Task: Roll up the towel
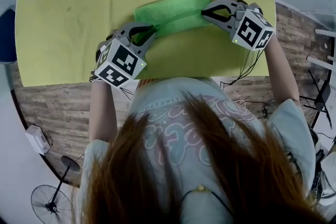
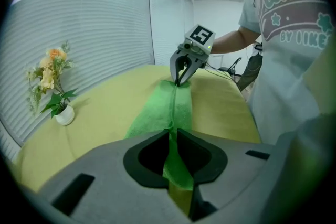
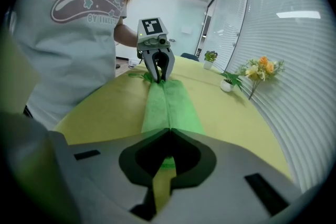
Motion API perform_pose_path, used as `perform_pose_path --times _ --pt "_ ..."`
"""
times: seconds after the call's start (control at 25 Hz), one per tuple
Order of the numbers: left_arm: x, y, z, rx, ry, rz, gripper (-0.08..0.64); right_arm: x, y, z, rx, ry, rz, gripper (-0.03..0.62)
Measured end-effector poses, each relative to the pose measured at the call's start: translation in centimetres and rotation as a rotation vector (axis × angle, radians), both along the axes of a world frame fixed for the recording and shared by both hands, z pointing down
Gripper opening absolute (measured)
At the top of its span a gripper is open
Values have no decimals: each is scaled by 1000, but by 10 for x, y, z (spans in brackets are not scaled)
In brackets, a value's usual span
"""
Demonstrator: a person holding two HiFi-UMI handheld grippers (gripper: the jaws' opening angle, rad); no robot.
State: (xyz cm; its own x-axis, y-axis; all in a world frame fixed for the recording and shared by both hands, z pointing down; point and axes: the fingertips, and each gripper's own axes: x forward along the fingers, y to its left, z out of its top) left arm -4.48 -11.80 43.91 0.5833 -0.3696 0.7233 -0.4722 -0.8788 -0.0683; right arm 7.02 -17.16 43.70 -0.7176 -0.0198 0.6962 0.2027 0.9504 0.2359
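From the head view, the person's hair (image 1: 210, 165) and pale printed shirt (image 1: 173, 113) fill the bottom of my picture, nearest the lens. Beyond them, 2 arms reach out over the yellow-green table (image 1: 68, 34).

The green towel (image 1: 173, 10) lies flat on that table, a long folded strip running crosswise in front of the person. A raised crease runs along its length from one gripper to the other.

The left gripper (image 1: 150, 30) is at the towel's left end. In its own view I see the jaws nearly together, with a fold of green cloth pinched between the pads. The right gripper (image 1: 206, 11) is at the towel's right end. Its jaws are pressed together at the tips, and the towel's edge is caught there too, with green showing through the gap behind them. Both grippers point downward at a slant.

A small pot of flowers (image 2: 55, 86) stands well apart on the table. On the wooden floor (image 1: 63, 113) below, I can see 1 fan (image 1: 52, 199).
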Motion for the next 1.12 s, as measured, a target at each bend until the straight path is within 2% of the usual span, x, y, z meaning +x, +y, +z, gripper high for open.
perform_pose_path --times 0.12,0.32,0.44,0.52,0.6,0.64,0.72,0.8,0.92,1.0,1.12 --pt "-6 -7 7 22 -62 -21 59 0 -6 10 44 20 18 19" --pt "-13 -15 4 55 -66 -62 132 0 -14 10 110 -19 77 72" --pt "-18 -19 -13 84 -10 -100 141 1 -15 11 120 -26 84 77" --pt "-14 -21 -34 125 67 -114 141 1 -15 11 104 -33 90 77" --pt "3 -16 -51 152 142 -73 141 1 -15 11 90 -43 95 77" --pt "15 -11 -53 147 155 -32 141 2 -16 10 85 -47 98 77" --pt "36 1 -38 110 114 60 141 2 -16 9 75 -53 105 77" --pt "44 5 -14 73 41 105 141 2 -16 9 64 -61 111 77" --pt "42 3 9 39 -32 85 141 2 -16 10 39 -78 122 77" --pt "41 1 13 32 -36 57 141 4 -17 8 27 -89 133 78" --pt "41 0 11 40 -42 38 141 14 -18 0 16 -120 170 120"
